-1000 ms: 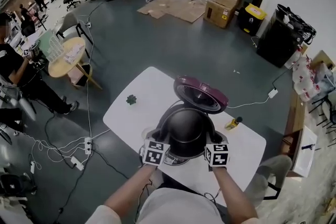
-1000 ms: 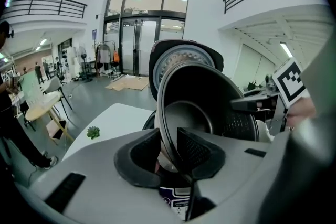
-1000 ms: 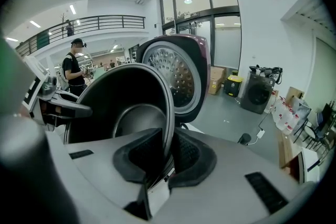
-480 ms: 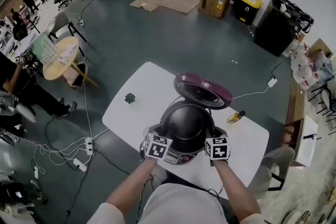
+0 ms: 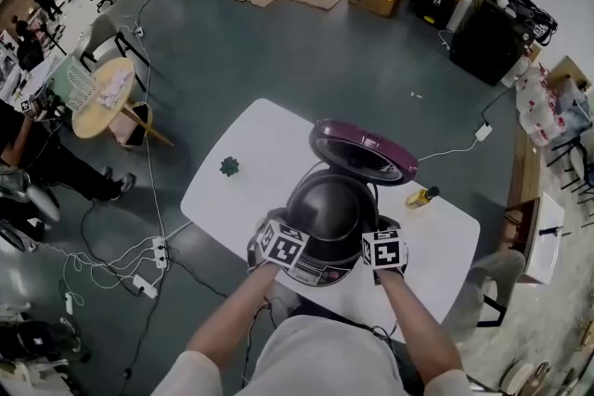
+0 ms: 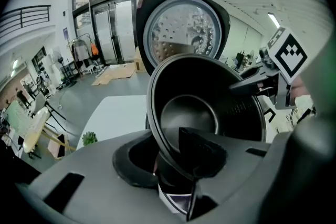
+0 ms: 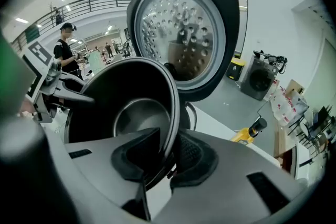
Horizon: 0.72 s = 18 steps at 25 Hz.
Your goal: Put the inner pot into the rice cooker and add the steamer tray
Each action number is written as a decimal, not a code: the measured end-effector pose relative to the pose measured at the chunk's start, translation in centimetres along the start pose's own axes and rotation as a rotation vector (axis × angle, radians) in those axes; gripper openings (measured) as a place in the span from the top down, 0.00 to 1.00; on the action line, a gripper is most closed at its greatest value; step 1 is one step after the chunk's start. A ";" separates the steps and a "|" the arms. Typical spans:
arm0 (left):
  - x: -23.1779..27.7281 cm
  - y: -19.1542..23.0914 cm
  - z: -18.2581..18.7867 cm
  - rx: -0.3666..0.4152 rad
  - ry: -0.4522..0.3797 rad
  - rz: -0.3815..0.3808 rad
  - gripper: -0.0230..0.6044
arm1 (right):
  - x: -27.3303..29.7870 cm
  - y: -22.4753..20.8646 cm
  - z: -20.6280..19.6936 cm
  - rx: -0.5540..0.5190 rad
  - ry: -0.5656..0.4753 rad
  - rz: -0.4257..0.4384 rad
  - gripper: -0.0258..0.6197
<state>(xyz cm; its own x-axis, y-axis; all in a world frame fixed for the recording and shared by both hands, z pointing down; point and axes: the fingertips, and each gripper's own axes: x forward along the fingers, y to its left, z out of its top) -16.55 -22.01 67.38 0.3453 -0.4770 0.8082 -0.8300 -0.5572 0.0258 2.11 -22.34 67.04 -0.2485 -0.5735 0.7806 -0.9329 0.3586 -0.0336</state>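
Observation:
The black inner pot (image 5: 329,209) stands in the mouth of the rice cooker (image 5: 316,272), whose purple lid (image 5: 362,153) is tipped open behind it. My left gripper (image 5: 295,233) has the pot's near-left rim between its jaws, and my right gripper (image 5: 373,233) has the near-right rim. The left gripper view shows the pot (image 6: 210,107) with its rim running between the pads of that gripper (image 6: 173,160). In the right gripper view the rim of the pot (image 7: 131,107) sits in the right gripper (image 7: 165,157). Both sets of jaws are opening, pads still at the rim.
The cooker stands on a white table (image 5: 251,153) with a small green object (image 5: 229,166) at its left and a yellow bottle (image 5: 419,196) at its right. A power cable runs off the back right. A chair (image 5: 492,292) stands right of the table.
Both grippers have sunk with the pot, which now sits lower in the cooker body. The head view has shifted slightly.

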 end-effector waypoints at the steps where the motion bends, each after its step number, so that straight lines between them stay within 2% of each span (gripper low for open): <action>1: 0.4 0.0 -0.1 0.013 0.012 -0.001 0.75 | 0.4 0.0 -0.3 0.004 0.015 0.001 0.83; 13: 3.9 0.9 -1.1 0.160 0.116 0.017 0.73 | 3.6 -0.1 -2.9 -0.021 0.095 -0.019 0.81; 18: 5.6 1.0 -2.3 0.196 0.176 0.029 0.72 | 4.2 0.0 -3.6 -0.036 0.121 -0.052 0.81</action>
<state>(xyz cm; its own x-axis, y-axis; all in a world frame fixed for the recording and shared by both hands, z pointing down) -16.46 -23.67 73.28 0.2267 -0.3787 0.8973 -0.7321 -0.6739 -0.0994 1.95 -22.11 72.53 -0.1650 -0.4995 0.8505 -0.9331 0.3584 0.0294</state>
